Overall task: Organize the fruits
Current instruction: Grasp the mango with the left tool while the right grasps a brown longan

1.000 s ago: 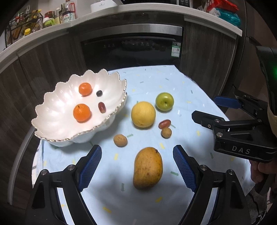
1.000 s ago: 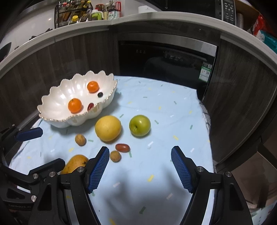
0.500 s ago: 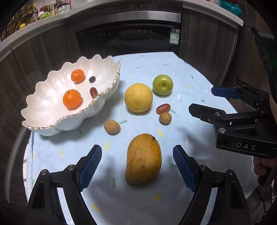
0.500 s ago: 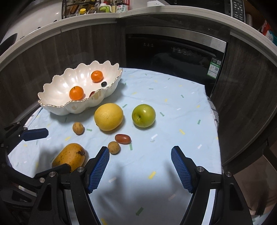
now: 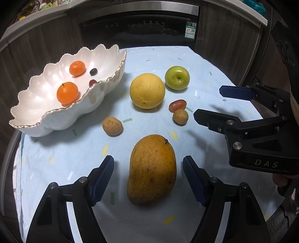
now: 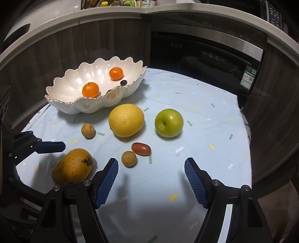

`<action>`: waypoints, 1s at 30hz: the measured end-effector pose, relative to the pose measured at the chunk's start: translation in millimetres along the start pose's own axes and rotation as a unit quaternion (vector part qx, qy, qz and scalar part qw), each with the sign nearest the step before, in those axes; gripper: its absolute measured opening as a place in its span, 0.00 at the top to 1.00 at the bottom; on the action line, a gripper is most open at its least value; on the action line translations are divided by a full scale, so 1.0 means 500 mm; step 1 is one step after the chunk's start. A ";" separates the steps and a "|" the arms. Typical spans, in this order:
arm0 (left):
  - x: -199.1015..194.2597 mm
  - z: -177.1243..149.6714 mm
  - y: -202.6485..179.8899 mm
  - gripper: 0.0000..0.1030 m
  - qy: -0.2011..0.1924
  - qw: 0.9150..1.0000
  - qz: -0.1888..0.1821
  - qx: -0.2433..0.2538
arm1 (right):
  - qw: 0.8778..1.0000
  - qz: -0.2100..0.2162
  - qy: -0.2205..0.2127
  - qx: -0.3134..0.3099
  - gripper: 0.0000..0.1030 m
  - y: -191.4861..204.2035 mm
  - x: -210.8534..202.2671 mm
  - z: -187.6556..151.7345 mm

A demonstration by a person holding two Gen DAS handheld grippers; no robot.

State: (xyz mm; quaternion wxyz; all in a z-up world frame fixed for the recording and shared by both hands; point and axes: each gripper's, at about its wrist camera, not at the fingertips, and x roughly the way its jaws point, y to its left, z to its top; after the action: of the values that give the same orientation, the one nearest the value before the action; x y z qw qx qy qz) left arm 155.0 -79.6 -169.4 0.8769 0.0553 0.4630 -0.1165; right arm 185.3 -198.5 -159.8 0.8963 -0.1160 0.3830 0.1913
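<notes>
In the right wrist view, the scalloped white ceramic bowl's [image 6: 74, 104] rim hides most of a small dark-red fruit [image 6: 109, 91]. The yellow-orange mango [image 6: 72, 168] is partly covered by the tongs' black frame. Shelf bottles [image 6: 130, 2] are cut off at the top edge.

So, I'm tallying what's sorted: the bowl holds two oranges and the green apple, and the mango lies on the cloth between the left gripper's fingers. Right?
Not quite. The apple is not in the bowl; it sits on the cloth beside the big yellow fruit. The left wrist view shows it. The two oranges are in the bowl, and the mango lies between the open left gripper's fingers.
</notes>
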 end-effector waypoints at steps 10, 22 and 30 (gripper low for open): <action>0.014 -0.006 0.008 0.40 0.002 1.000 -0.010 -0.010 | 1.000 0.025 0.011 -0.009 0.43 0.020 0.039 -0.002; 0.013 -0.010 0.003 0.49 -0.004 1.000 -0.022 -0.012 | 0.999 0.039 0.016 -0.003 0.57 0.035 0.064 -0.001; 0.012 -0.009 0.005 0.53 -0.008 0.999 -0.029 -0.014 | 0.999 0.044 0.027 0.001 0.71 0.038 0.078 0.001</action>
State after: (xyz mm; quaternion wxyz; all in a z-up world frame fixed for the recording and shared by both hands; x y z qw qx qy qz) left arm 155.1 -77.1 -177.0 0.8774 0.0287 0.4593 -0.1357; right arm 202.3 -171.4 -189.3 0.8763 -0.1029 0.4121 0.2271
